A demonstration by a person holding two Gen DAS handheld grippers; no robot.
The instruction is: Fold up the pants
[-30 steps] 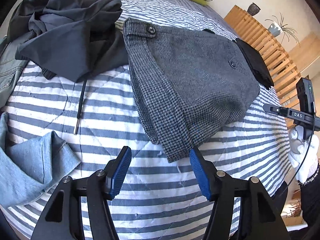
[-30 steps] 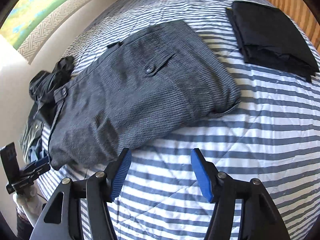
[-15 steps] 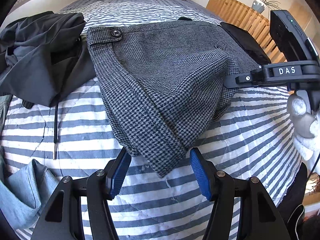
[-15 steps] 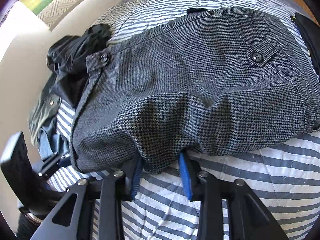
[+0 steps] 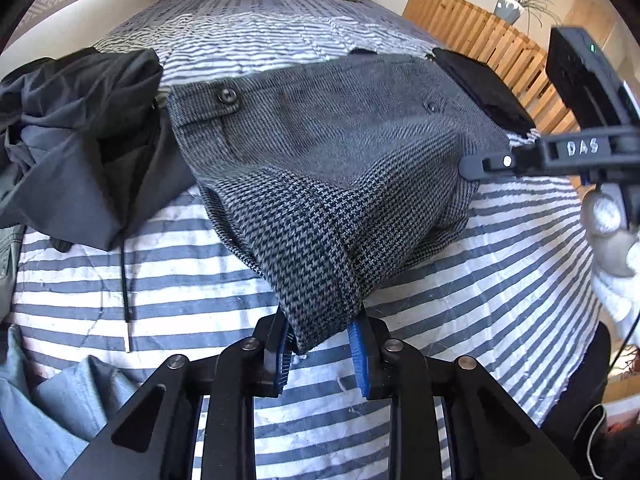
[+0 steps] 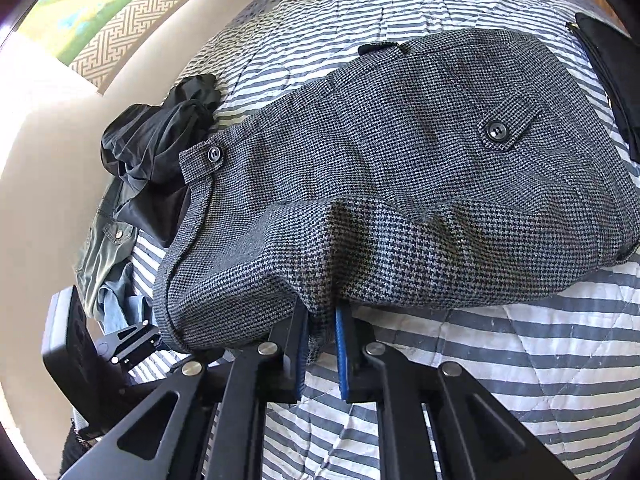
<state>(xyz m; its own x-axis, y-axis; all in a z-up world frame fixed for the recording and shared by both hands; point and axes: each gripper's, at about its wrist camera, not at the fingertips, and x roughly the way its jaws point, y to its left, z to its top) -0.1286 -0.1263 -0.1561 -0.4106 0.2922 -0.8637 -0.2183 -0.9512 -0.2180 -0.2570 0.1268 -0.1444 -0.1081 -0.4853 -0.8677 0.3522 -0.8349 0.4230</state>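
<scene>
Two grippers pinch one pair of grey houndstooth pants (image 5: 340,168) on the striped bedspread (image 5: 500,280).

Left of the pants lies one dark crumpled garment (image 5: 80,140); the left gripper (image 5: 320,344) clamps their near corner, the right gripper (image 6: 322,340) clamps their near edge; one black folded garment (image 5: 484,92) touches their right side.
</scene>
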